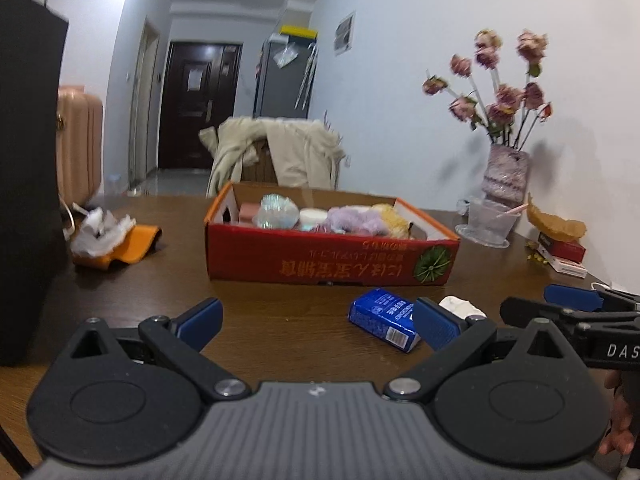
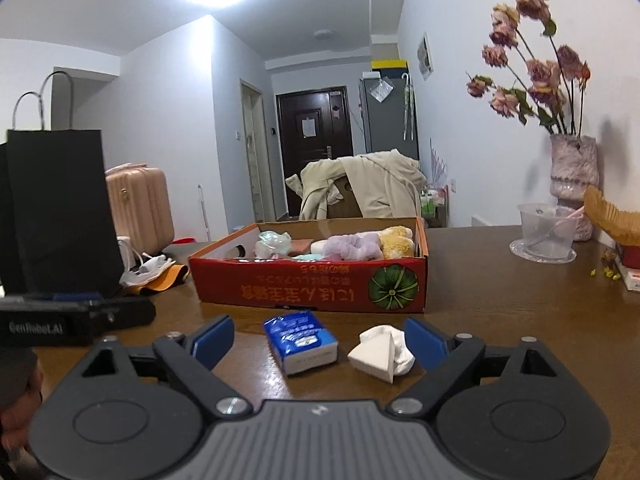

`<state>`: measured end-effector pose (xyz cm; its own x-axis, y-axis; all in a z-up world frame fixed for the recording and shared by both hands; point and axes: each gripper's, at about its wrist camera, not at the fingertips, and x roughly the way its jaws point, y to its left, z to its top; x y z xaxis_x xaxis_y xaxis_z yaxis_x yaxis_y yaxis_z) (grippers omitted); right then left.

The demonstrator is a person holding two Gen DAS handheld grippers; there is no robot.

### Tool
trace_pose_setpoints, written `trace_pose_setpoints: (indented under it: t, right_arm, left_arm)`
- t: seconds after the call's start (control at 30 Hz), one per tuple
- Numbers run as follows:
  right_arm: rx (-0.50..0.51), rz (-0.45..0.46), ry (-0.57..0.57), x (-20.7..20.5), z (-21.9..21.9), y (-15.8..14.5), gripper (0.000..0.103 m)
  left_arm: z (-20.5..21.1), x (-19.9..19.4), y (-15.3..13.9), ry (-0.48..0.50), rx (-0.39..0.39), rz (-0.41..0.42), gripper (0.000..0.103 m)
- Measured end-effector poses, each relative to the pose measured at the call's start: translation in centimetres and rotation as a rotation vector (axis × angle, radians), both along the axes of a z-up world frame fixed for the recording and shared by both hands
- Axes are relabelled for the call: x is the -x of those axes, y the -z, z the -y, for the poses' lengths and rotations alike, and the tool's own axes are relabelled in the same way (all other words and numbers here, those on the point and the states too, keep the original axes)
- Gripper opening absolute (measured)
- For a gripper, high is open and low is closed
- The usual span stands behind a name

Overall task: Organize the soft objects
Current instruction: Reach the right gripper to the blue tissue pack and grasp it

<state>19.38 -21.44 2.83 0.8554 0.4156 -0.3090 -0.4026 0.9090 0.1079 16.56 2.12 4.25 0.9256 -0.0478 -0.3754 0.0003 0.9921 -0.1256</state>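
Two loose items, tissue pack [image 2: 301, 340] and white sponge [image 2: 381, 350], front red box [image 2: 312, 288]

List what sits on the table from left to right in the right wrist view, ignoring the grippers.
Black paper bag → orange pouch with crumpled white paper → red cardboard box → clear plastic bowl → pink vase of dried roses.

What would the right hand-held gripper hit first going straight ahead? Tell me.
Probably the blue tissue pack on the table, just ahead between the open fingers of the right hand-held gripper; depth is uncertain.
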Motion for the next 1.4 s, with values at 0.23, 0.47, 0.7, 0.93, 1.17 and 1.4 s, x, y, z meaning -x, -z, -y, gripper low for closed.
trace_pose_setpoints:
  t: [0.23,0.47,0.7,0.93,1.17,1.4]
  right_arm:
    - [0.026,-0.055,-0.070,-6.0,-1.3,-0.3,0.083]
    - [-0.016,-0.238,-0.117,-11.9,-2.4,1.2,0.054]
    - [-0.058,-0.270,-0.015,-10.9,-2.5,1.6,0.044]
    - [-0.194,-0.413,0.008,-10.8,-2.8,4.6,0.040]
    - [-0.284,-0.416,0.055,-10.4,-1.3,4.5,0.020]
    - [-0.228,-0.300,-0.016,-4.4,-0.9,1.6,0.020]
  left_arm:
    - [0.0,-4.5,1.1,-0.010,0.078,-0.079,0.100]
    - [0.2,-9.3,2.8,0.051,0.212,-0.184,0.061]
    - [-1.0,-15.4,3.1,0.126,0.294,-0.211,0.049]
    - [-1.5,-16.4,5.7,0.200,0.461,-0.299,0.036]
    - [-1.5,-12.7,5.4,0.182,0.491,-0.305,0.021]
    - [-0.5,-5.6,2.8,0.164,0.475,-0.210,0.021]
